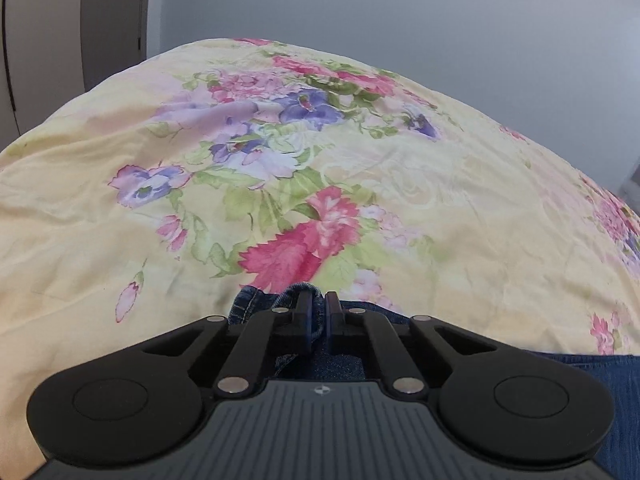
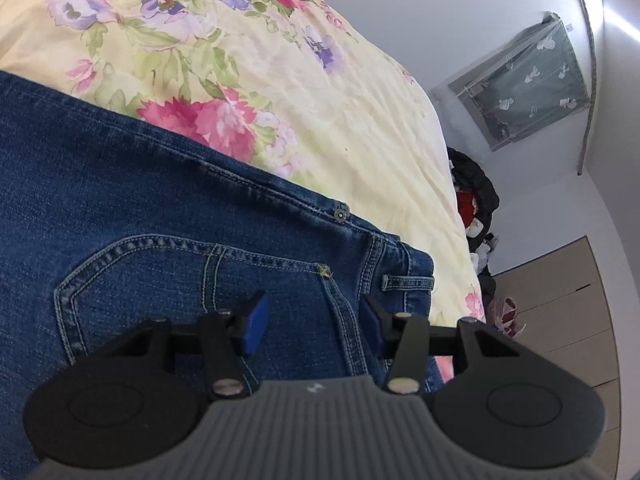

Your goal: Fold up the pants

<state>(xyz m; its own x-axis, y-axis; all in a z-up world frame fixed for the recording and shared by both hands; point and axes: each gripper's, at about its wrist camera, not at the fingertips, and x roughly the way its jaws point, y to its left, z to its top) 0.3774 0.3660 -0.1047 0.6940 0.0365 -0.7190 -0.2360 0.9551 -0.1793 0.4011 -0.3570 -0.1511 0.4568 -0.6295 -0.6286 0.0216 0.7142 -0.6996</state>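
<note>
Blue denim jeans [image 2: 140,200] lie flat on a bed with a yellow floral cover [image 2: 320,92]. In the right wrist view I see a back pocket [image 2: 160,280], a rivet and a belt loop by the waistband at the right. My right gripper [image 2: 314,320] is open, its blue pads just above the denim near the pocket, holding nothing. In the left wrist view my left gripper [image 1: 316,312] is shut on a bunched hem of the jeans [image 1: 256,304], low at the near edge of the bed cover [image 1: 360,184].
A grey wall [image 1: 400,8] stands behind the bed. To the right of the bed lies a dark pile of clothes [image 2: 476,208] on a wooden floor [image 2: 568,312]. A patterned curtain [image 2: 524,80] hangs on the wall.
</note>
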